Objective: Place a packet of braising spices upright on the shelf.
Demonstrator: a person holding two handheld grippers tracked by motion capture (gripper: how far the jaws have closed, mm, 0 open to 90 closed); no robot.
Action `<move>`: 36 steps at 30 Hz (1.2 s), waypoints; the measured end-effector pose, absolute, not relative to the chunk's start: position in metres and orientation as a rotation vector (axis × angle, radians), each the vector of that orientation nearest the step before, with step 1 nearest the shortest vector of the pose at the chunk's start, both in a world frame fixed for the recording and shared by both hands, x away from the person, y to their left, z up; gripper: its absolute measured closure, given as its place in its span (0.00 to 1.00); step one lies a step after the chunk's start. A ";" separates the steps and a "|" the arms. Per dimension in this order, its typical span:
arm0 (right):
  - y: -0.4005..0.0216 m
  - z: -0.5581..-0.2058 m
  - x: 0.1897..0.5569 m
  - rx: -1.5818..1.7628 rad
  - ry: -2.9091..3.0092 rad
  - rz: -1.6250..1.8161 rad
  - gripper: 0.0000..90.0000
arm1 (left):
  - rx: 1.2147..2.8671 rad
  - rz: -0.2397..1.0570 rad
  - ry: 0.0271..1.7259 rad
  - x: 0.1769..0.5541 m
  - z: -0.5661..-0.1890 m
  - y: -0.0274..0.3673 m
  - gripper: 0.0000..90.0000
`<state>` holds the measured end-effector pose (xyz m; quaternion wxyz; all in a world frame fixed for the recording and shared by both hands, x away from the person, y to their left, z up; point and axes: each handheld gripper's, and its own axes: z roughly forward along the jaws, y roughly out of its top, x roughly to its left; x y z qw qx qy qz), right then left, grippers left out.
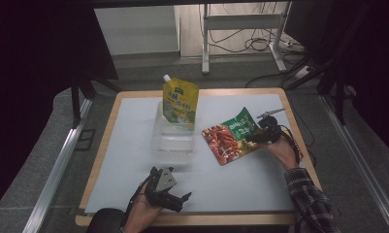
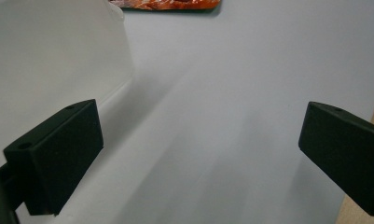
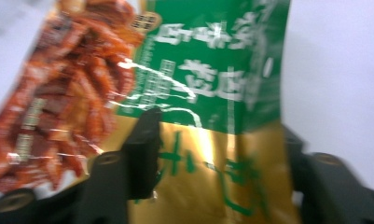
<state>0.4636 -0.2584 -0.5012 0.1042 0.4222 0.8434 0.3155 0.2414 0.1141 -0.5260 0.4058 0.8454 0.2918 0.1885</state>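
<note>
right hand-held gripper (image 1: 258,136) pinching snack pouch (image 1: 231,136) edge, 3 o'clock of clear bin (image 1: 174,141), probably lifting; left hand-held gripper (image 1: 175,199) wide, idle.

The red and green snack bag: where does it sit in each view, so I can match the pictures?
High view: the snack bag lies right of centre on the white table mat, its right end between the jaws of the right hand-held gripper.
Left gripper view: a sliver of its red edge at the top.
Right gripper view: it spreads across the picture, jaws on either side.
Shared landmark: the white table mat.
</note>
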 end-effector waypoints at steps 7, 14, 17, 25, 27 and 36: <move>-0.259 -0.501 0.461 1.182 2.445 0.846 0.86 | 2.133 0.480 0.737 0.242 -0.526 0.114 0.00; -0.261 -0.496 0.457 1.123 2.419 0.836 0.99 | 2.134 0.483 0.735 0.241 -0.526 0.114 0.00; -0.263 -0.490 0.457 1.109 2.413 0.884 0.99 | 2.133 0.485 0.736 0.241 -0.526 0.115 0.00; -0.265 -0.476 0.452 1.110 2.388 0.962 0.99 | 2.135 0.496 0.736 0.241 -0.525 0.115 0.00; -0.264 -0.471 0.450 1.102 2.375 0.980 0.99 | 2.134 0.501 0.739 0.241 -0.525 0.116 0.00; -0.261 -0.451 0.443 1.064 2.353 1.062 0.99 | 2.112 0.519 0.743 0.241 -0.524 0.116 0.00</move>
